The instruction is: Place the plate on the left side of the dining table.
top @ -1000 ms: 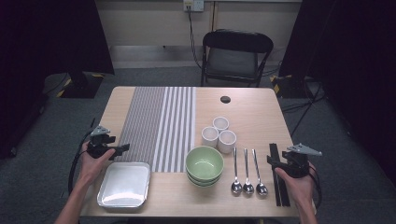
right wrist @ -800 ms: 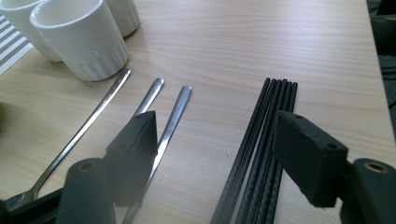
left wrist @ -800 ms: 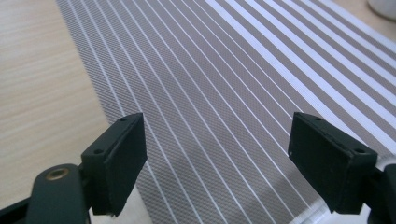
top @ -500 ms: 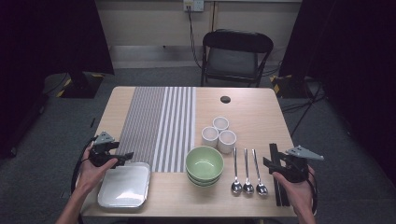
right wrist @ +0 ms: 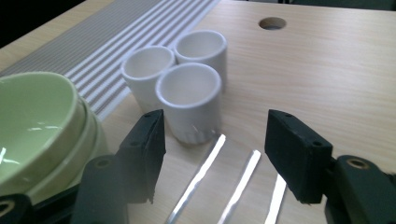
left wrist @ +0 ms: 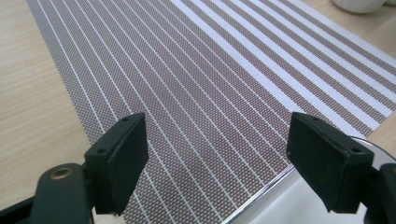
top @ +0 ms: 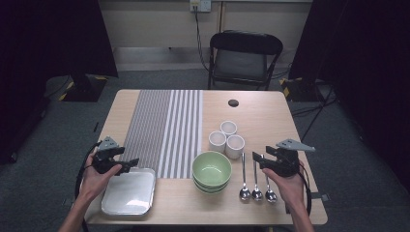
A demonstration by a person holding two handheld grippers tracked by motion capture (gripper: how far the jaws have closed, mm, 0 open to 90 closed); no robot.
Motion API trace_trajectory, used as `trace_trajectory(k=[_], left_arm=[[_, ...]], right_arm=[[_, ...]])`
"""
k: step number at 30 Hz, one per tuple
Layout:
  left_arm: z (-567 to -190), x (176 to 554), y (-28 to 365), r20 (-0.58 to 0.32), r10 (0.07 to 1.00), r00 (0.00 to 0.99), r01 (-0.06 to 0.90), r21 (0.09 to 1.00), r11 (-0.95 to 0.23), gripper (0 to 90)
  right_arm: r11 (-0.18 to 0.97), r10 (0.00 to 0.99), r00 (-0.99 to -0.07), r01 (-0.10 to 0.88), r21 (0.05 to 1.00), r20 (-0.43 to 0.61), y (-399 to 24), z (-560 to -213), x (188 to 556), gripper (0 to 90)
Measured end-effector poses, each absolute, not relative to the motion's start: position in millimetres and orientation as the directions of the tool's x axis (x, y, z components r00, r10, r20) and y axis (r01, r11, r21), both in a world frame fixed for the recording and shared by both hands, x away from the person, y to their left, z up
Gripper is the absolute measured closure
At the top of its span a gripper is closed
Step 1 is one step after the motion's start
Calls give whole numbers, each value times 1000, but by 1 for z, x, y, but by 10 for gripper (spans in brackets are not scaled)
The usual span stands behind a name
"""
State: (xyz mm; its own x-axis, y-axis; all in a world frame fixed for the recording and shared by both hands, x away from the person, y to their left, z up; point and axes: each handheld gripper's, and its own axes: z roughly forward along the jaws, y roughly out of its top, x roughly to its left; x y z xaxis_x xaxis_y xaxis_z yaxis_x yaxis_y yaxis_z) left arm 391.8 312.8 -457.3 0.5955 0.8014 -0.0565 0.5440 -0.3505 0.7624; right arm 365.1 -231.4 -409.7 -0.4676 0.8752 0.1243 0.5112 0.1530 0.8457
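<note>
The right tool (top: 257, 158) has moved in from the tabletop's right edge to hover over the spoons (top: 256, 180), its jaws closing somewhat with nothing between them; the left tool (top: 126, 164) has shifted toward the metal tray (top: 129, 193)

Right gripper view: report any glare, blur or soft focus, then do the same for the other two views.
Right gripper view: the spoon handles glare to streaks, the green bowl carries highlights, and the near jaws look soft. Left gripper view: the striped mat is sharp, and the tray rim gleams. High view: the table is evenly lit, the surroundings dark.
</note>
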Motion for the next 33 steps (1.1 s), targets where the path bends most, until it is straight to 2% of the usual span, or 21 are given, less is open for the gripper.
trace_trajectory(k=[9, 12, 14, 20, 21, 26, 33], left_arm=[[-450, 390, 307, -57, 776, 628, 515, 778, -360, 204], [-451, 390, 308, -68, 784, 617, 526, 777, -346, 232], [-451, 391, 309, -80, 782, 618, 528, 779, -338, 219], [-449, 391, 311, -69, 781, 620, 517, 785, -341, 219], [-449, 391, 311, -59, 791, 609, 518, 785, -340, 204], [-448, 391, 313, -75, 787, 613, 524, 783, -334, 216], [-447, 391, 313, -74, 769, 634, 524, 773, -358, 245]], right_arm=[[177, 824, -549, 485, 856, 141, -196, -399, 374, 387], [205, 770, -617, 480, 853, 163, -178, -395, 376, 435], [211, 751, -639, 473, 855, 167, -170, -393, 377, 450], [233, 719, -676, 455, 860, 163, -149, -388, 380, 469], [239, 708, -687, 451, 860, 164, -141, -387, 381, 508], [256, 684, -708, 456, 853, 173, -121, -388, 384, 558], [273, 653, -736, 446, 852, 176, -98, -385, 388, 568]])
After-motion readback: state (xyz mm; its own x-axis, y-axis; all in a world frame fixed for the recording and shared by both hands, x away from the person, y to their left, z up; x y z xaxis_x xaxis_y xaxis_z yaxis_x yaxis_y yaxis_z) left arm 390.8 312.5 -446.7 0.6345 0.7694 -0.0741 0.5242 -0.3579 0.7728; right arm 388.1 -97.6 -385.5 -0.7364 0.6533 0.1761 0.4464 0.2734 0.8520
